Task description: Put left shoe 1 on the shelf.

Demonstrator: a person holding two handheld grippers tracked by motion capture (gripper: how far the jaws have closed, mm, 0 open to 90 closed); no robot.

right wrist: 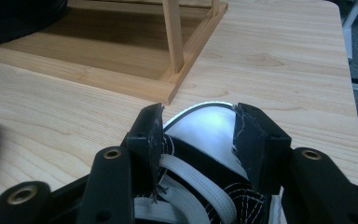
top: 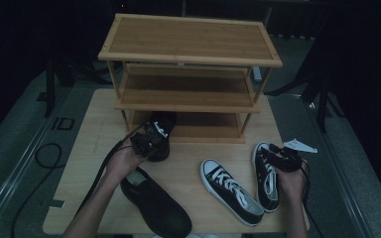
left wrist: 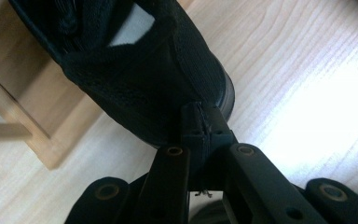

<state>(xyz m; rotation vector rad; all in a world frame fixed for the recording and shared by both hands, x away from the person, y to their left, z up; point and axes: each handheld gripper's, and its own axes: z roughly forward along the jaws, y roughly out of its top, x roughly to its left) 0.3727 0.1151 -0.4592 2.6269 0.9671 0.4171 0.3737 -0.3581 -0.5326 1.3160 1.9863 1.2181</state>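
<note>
Nearest to me, a black mesh shoe (top: 156, 203) lies flat on the wooden table (top: 89, 148), by my left arm. To its right lie two black-and-white sneakers, side by side. My right gripper (top: 284, 157) has its jaws wide around the toe of the right sneaker (top: 266, 176); I cannot tell if the pads press on it. The left sneaker (top: 230, 191) lies free. Farther off, my left gripper (top: 146, 141) pinches tight the heel edge of the other black shoe (left wrist: 135, 70). That shoe's front rests on the bottom shelf of the bamboo shoe rack (top: 188, 59).
</note>
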